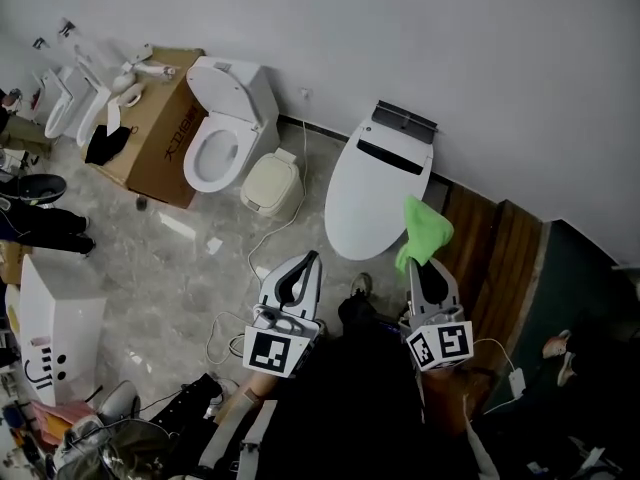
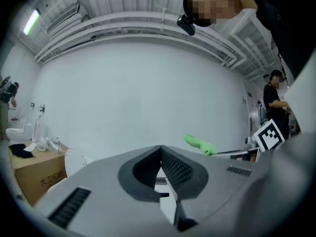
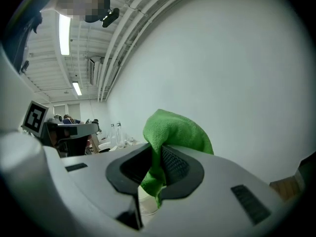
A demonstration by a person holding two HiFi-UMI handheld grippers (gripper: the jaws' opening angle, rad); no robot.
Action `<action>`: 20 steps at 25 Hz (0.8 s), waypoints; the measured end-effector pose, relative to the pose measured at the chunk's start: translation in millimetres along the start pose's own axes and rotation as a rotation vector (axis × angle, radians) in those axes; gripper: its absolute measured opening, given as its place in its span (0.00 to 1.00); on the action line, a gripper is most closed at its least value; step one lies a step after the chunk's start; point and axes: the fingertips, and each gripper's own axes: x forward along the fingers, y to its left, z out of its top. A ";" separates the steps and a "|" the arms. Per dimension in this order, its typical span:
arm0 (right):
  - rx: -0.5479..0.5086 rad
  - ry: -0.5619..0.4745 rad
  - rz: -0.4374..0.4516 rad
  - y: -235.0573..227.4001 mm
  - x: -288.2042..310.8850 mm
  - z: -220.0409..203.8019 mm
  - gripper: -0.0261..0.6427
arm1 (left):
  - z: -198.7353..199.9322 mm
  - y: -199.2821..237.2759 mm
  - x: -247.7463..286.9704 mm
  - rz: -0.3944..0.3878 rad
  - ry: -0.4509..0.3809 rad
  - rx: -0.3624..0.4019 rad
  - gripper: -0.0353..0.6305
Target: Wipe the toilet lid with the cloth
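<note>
A white toilet with its lid [image 1: 366, 197] down stands against the wall, ahead of me. My right gripper [image 1: 420, 258] is shut on a green cloth [image 1: 423, 232], which bunches above the jaw tips just right of the lid's near end. In the right gripper view the green cloth [image 3: 170, 138] fills the jaws and hangs down between them. My left gripper [image 1: 305, 264] is raised left of the lid's near end. Its jaws meet at the tips with nothing between them [image 2: 160, 149]. From the left gripper view the cloth [image 2: 199, 143] shows far to the right.
An open toilet [image 1: 226, 120] stands left of the closed one, with a small cream bin [image 1: 271, 183] between them. A cardboard box [image 1: 157, 128] holds fittings at far left. White cables [image 1: 262, 244] trail over the grey floor. Wooden boards [image 1: 500, 253] lie at right.
</note>
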 end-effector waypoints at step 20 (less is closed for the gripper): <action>-0.032 0.109 0.032 -102.3 183.8 -10.0 0.14 | -19.3 64.3 145.1 0.065 0.051 -0.026 0.05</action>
